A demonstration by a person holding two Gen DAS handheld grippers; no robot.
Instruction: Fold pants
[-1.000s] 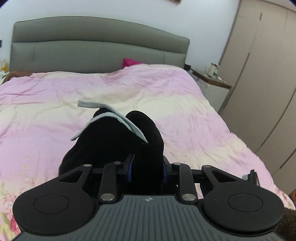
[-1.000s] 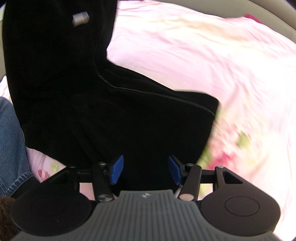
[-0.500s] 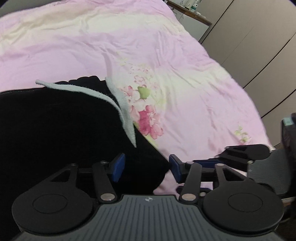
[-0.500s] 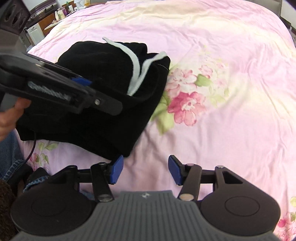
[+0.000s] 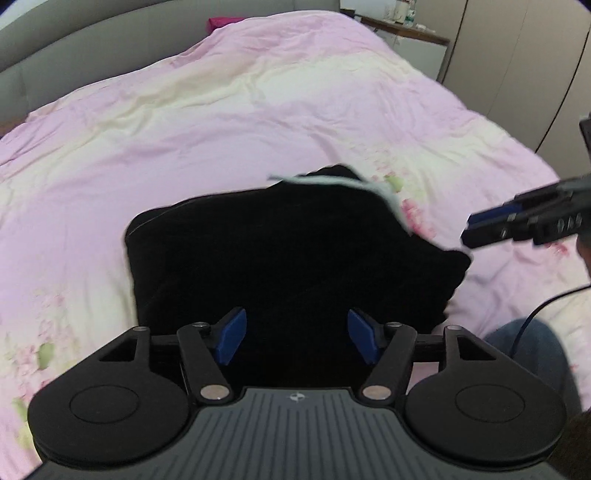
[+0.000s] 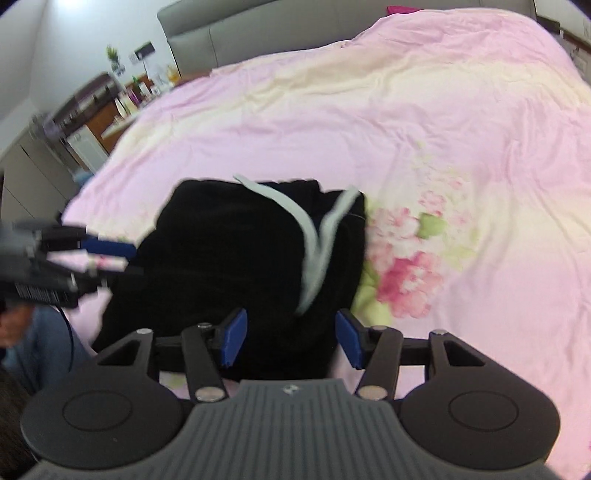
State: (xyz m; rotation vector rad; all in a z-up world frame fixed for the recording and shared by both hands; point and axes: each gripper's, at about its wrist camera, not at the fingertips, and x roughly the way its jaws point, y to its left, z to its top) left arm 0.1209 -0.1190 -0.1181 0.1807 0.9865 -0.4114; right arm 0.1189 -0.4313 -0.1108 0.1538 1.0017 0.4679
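The black pants (image 5: 295,254) lie in a folded bundle on the pink duvet (image 5: 184,122), their white drawstring (image 5: 384,192) trailing over the far right corner. My left gripper (image 5: 297,338) hovers over the bundle's near edge. Its jaws are opening wide and the blue pads press on nothing. In the right wrist view the pants (image 6: 229,258) show two drawstring ends (image 6: 317,236) crossing on top. My right gripper (image 6: 291,341) is open above their near right edge, gripping nothing. Each gripper appears in the other's view: the right gripper (image 5: 476,230) and the left gripper (image 6: 118,258).
A grey headboard (image 5: 92,44) runs along the bed's far end. A nightstand (image 5: 402,33) and wardrobe doors (image 5: 517,74) stand to the right. A cluttered side table (image 6: 110,110) stands at the left. A person's jeans-clad leg (image 5: 528,350) and a cable (image 5: 546,306) are near the bed's front edge.
The left gripper, which was shut on the raised pants, has let go and spread its jaws. The pants now lie folded on the duvet, and both grippers hover over the near edge.
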